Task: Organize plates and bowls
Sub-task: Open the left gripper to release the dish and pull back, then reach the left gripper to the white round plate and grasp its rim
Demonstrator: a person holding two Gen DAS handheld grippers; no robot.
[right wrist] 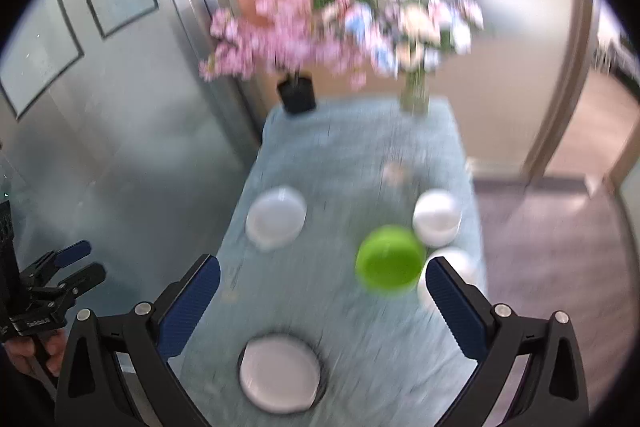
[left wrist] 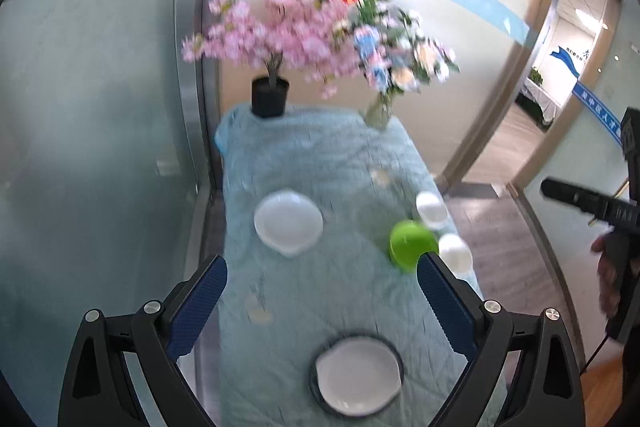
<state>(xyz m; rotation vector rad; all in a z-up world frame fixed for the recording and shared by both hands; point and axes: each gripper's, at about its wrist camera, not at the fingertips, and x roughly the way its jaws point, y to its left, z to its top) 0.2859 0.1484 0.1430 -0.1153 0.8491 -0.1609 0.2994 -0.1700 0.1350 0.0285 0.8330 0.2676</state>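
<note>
A white plate (left wrist: 288, 221) lies mid-left on the light blue tablecloth (left wrist: 340, 155). Another white plate (left wrist: 358, 377) rests on a dark plate near the front edge. A green bowl (left wrist: 412, 243) sits at the right, beside two white bowls (left wrist: 432, 209) (left wrist: 456, 253). My left gripper (left wrist: 322, 285) is open and empty, high above the table. In the right wrist view I see the same plates (right wrist: 276, 219) (right wrist: 280, 375), green bowl (right wrist: 390, 261) and white bowl (right wrist: 436, 217). My right gripper (right wrist: 322, 285) is open and empty above the table.
A black pot of pink blossoms (left wrist: 270, 101) and a glass vase of flowers (left wrist: 380, 111) stand at the table's far end. A glass wall (left wrist: 100, 107) runs along the left. Wooden floor (left wrist: 508, 247) lies to the right of the table.
</note>
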